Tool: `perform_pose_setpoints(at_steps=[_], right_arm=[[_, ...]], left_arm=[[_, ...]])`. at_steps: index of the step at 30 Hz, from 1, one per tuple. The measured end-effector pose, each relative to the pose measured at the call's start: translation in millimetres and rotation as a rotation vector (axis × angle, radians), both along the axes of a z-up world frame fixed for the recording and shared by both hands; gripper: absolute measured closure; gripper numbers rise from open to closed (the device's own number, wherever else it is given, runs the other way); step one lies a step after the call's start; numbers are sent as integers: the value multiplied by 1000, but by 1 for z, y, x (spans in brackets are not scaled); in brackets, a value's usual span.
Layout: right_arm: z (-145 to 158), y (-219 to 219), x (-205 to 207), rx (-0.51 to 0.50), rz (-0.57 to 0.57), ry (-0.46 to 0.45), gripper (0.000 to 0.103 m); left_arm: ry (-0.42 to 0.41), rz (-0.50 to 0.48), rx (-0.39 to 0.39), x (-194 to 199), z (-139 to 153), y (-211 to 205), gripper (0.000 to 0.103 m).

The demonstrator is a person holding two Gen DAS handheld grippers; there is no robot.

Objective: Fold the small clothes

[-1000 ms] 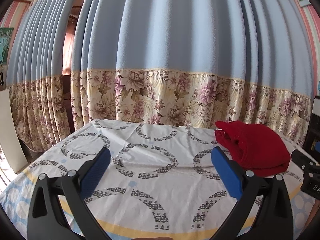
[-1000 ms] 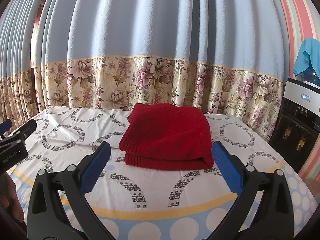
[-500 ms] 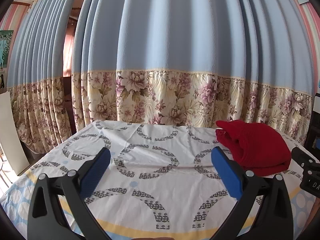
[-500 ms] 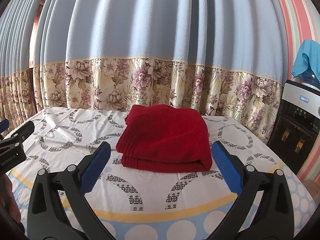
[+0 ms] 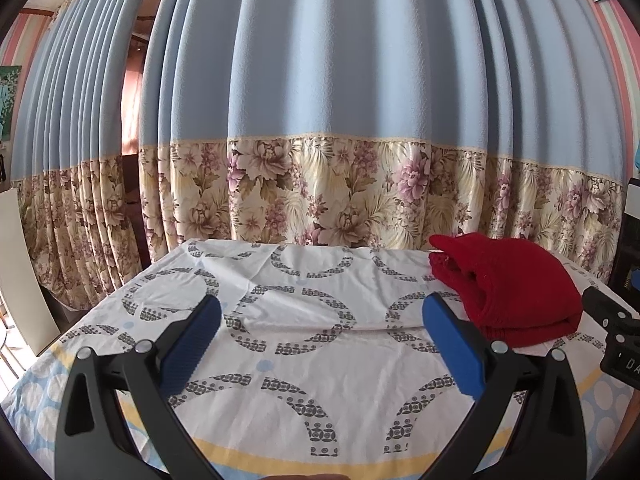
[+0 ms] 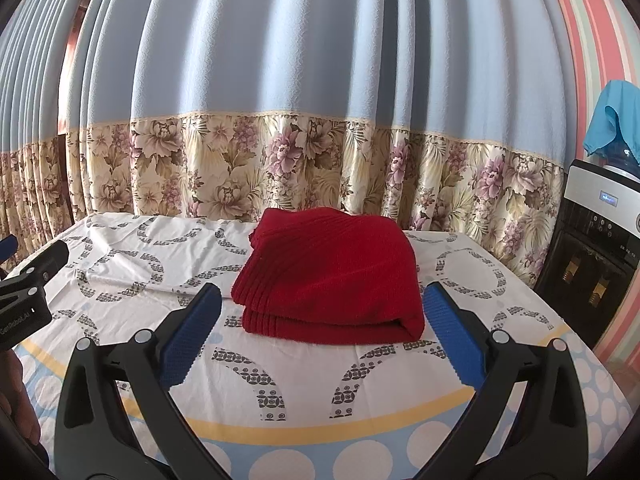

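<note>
The right gripper (image 6: 322, 340) is spread wide and holds nothing. The left gripper (image 5: 320, 344) is wide too, and empty; its side, at the left edge, reads "GenRobot.AI". The folded red cloth (image 6: 332, 272) sits mid-frame on the patterned sheet (image 6: 280, 380)

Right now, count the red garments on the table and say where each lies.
1: a folded red garment on the patterned tablecloth, ahead of the right gripper. Nothing seems hidden.
</note>
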State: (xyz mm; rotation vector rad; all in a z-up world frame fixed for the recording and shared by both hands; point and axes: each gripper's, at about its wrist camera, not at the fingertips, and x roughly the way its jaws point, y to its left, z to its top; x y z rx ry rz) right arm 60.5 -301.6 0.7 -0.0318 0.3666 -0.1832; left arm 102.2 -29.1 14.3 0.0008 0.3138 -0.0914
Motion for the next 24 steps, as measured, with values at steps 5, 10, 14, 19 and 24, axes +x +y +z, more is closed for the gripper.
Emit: perform_pose_setpoints(at_steps=[5, 10, 14, 19, 24], right_arm=[[-1, 0, 0, -4, 2, 1, 3], [-1, 1, 0, -6, 1, 1, 3], [0, 2, 1, -5, 1, 3, 3], [-3, 0, 1, -8, 3, 4, 3], [-5, 0, 1, -15, 5, 10, 3]], left_arm=[[1, 4, 1, 0, 0, 0, 2], [1, -7, 7, 1, 1, -1, 2], [-1, -21, 23, 0, -1, -3, 2], [1, -23, 23, 2, -2, -3, 2], [-13, -10, 25, 0, -1, -1, 2]])
